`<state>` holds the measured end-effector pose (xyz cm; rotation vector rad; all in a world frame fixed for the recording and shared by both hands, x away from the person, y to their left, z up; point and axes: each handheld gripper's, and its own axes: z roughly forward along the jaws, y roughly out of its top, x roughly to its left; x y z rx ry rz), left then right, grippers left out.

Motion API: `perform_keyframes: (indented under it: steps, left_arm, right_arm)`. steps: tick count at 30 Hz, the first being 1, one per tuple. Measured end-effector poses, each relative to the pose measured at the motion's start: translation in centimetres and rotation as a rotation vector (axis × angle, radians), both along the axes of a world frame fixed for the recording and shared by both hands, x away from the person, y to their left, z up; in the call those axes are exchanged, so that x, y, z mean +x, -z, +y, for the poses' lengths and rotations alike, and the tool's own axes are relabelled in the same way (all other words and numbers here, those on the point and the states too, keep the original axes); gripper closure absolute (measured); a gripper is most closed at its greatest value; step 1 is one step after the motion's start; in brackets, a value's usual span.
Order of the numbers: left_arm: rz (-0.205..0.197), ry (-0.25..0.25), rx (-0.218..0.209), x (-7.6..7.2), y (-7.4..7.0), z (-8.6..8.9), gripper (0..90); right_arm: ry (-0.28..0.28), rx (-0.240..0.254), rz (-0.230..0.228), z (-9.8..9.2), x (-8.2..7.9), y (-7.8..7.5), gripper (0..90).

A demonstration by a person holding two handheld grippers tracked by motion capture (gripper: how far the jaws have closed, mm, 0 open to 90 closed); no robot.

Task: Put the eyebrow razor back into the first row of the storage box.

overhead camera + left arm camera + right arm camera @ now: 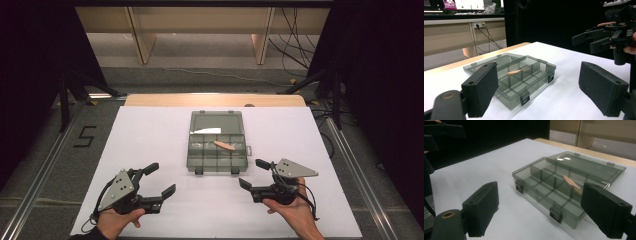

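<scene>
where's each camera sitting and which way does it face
High view: above the person's side, looking forward and down at the open box; both hands and grippers show.
Left gripper view: looks over its jaws, rightward at the box; right gripper beyond.
Right gripper view: looks over its jaws, leftward at the box.
All share the box and wooden stick.

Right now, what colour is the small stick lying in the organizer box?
Light tan stick, clearest in the right gripper view.

An open organizer box (pixel 218 142) sits mid-table (pixel 150 135), a wooden stick (pixel 224 146) lying across its compartments.
</scene>
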<state>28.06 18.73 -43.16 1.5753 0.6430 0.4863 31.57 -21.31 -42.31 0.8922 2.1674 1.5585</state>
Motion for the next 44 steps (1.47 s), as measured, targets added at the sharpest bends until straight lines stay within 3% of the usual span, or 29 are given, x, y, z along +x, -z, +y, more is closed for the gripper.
perform_keyframes:
  steps: [4, 6, 8, 12, 18, 22, 28, 44]
  left_arm:
    - [0.0, 0.0, -0.002, 0.0, 0.0, 0.0, 15.9]
    - [0.0, 0.001, -0.001, 0.0, 0.0, 0.0, 15.9]
    - [0.001, 0.001, -0.001, 0.0, 0.0, 0.0, 15.9]
    - [0.0, 0.0, 0.0, 0.0, 0.0, 0.0, 15.9]
    - [0.0, 0.001, 0.0, 0.0, 0.0, 0.0, 15.9]
    - [-0.001, 0.002, 0.001, 0.0, 0.0, 0.0, 15.9]
    - [-0.002, 0.003, 0.002, 0.0, 0.0, 0.0, 15.9]
    - [-0.005, 0.001, 0.003, 0.0, 0.0, 0.0, 15.9]
  right_arm:
    - [0.003, -0.012, 0.009, -0.2, -0.5, 0.3, 16.2]
    - [0.012, 0.006, 0.002, -0.3, -0.6, 0.4, 16.2]
    - [0.021, -0.012, 0.0, -0.6, -0.8, 0.3, 16.2]
    - [0.025, 0.019, 0.016, -0.8, -1.1, 0.7, 16.2]
    - [0.033, -0.01, 0.022, -1.1, -1.6, 0.9, 16.2]
    - [0.035, 0.022, 0.015, -1.3, -1.9, 0.8, 16.2]
    - [0.034, 0.018, -0.005, -1.3, -1.8, 0.7, 16.2]
    - [0.038, 0.019, -0.006, -1.2, -1.8, 0.6, 16.2]
